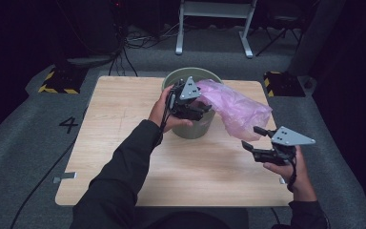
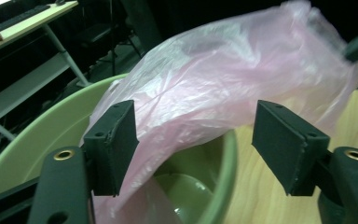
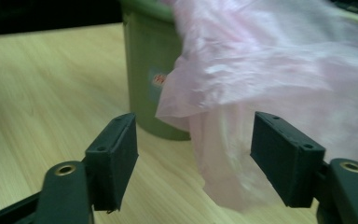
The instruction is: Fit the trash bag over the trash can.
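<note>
Because the pink plastic bag (image 1: 236,109) is a thin, translucent film, it is judged to be very light, limp and slippery, with no stiffness of its own; it will crumple or slide instead of holding a shape, and a hard pull against an edge could tear it. The bag lies partly inside the green bin (image 1: 195,126) on the bench (image 1: 119,143), with most of its bulk spilling over the rim toward the right and hanging down the bin's outer wall. The best place to take hold is judged to be a gathered fold or the free edge of the film, pinched between flat pads, not a single taut layer. The left gripper (image 1: 201,110) sits at the bin's near rim with its jaws spread, and the film passes between them without being pinched. The right gripper (image 1: 255,138) waits beside the hanging part, jaws likewise spread and holding nothing. The high view gives the overall layout: both hands, bin and bag on the bench. The left gripper view adds the bin's interior (image 2: 186,186) and the film draped over the rim. The right gripper view adds a label (image 3: 158,79) on the bin's wall and the bag's lower end (image 3: 228,182) reaching the bench.
</note>
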Available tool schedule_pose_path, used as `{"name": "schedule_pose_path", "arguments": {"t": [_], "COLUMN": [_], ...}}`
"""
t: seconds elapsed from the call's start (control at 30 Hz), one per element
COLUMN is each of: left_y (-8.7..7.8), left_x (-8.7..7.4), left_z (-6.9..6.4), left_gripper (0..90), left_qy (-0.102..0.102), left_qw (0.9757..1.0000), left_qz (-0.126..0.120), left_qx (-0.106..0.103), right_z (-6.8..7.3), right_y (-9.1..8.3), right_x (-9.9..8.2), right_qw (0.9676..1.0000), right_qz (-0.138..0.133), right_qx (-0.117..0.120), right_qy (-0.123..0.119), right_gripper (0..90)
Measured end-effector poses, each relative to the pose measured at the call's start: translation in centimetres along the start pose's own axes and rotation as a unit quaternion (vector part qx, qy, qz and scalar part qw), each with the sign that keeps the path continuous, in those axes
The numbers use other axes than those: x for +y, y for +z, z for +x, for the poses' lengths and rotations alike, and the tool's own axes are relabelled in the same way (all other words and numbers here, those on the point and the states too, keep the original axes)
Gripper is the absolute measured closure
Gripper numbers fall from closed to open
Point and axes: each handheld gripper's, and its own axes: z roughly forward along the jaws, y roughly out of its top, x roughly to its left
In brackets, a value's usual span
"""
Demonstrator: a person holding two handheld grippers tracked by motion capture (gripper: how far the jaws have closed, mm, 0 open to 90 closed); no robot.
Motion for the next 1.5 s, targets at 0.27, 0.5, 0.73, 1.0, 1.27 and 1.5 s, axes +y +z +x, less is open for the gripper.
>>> {"name": "schedule_pose_path", "arguments": {"t": [0.27, 0.5, 0.73, 1.0, 1.27, 1.5], "left_y": [-0.3, 0.1, 0.2, 0.8, 0.1, 0.0], "left_x": [0.6, -0.7, -2.3, -2.8, -3.3, -3.3], "left_z": [-2.5, -5.3, -7.1, -7.1, -6.1, -6.8], "left_gripper": [24.4, 23.4, 20.8, 45.8, 82.0, 44.3], "left_qy": [0.021, 0.041, 0.031, 0.030, 0.034, 0.025], "left_qw": [0.9993, 0.9972, 0.9971, 0.9992, 0.9993, 0.9992], "left_qz": [-0.007, -0.001, -0.002, 0.008, -0.011, -0.016], "left_qx": [-0.029, -0.062, -0.069, -0.023, -0.013, -0.027], "right_z": [0.0, 1.1, 1.6, 2.8, 3.3, 3.3], "right_y": [2.5, 2.7, 2.6, 3.0, 2.7, 2.6], "right_x": [0.7, 2.9, 5.3, 6.7, 7.3, 7.4], "right_qw": [0.9996, 0.9977, 0.9962, 0.9952, 0.9947, 0.9946], "right_qz": [-0.028, -0.049, -0.066, -0.077, -0.085, -0.087], "right_qx": [0.003, 0.011, 0.016, 0.031, 0.033, 0.033], "right_qy": [0.002, -0.046, -0.056, -0.051, -0.048, -0.045], "right_gripper": [58.8, 88.4, 89.5, 87.7, 86.9, 89.5]}}
